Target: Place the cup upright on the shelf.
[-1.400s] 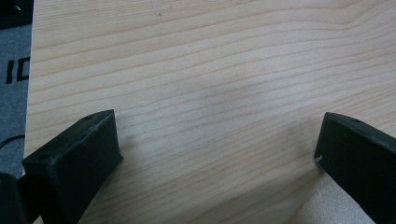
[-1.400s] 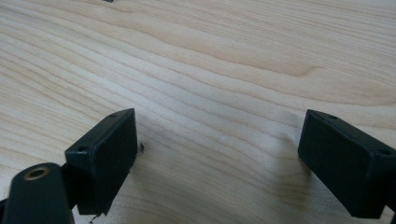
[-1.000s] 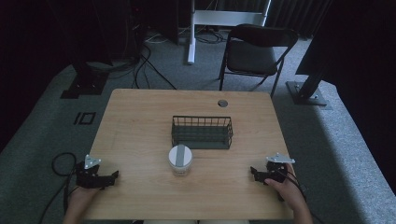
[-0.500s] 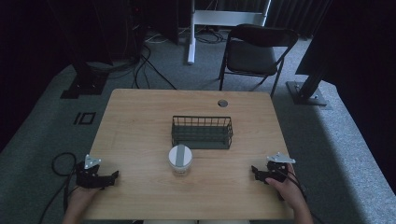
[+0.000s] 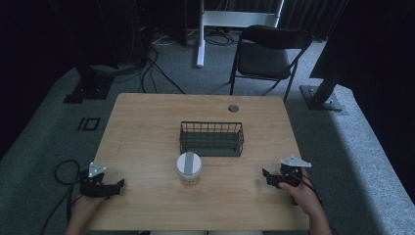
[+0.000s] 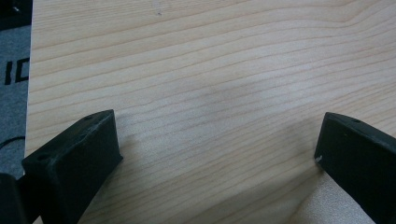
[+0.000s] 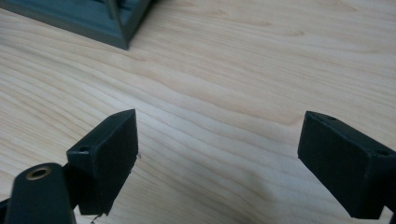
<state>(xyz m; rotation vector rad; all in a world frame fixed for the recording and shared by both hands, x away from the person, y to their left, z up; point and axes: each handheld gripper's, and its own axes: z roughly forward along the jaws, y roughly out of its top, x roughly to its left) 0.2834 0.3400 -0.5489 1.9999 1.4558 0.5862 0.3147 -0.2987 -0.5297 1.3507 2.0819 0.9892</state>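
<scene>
**On the wooden surface: two hand-held grippers at rest, a jar and a wire basket between them**

At the near left corner of the surface, the left hand-held gripper lies on the wood with a hand behind it and its cable looping off the edge onto the grey carpet. In the left gripper view its two black jaws stand wide apart, with bare wood grain between them and nothing held.

Near the right edge, the right hand-held gripper rests on the wood, gripped from behind by the other hand, a grey three-cornered plate on top. In the right gripper view its jaws are also spread wide and empty, and a corner of the dark wire basket shows at the top left.

From the high view, the basket sits around the middle of the surface. Just in front of it stands a clear jar with a pale lid, well apart from both grippers. A small round grommet marks the far edge. Beyond the surface stands a dark folding chair.
</scene>
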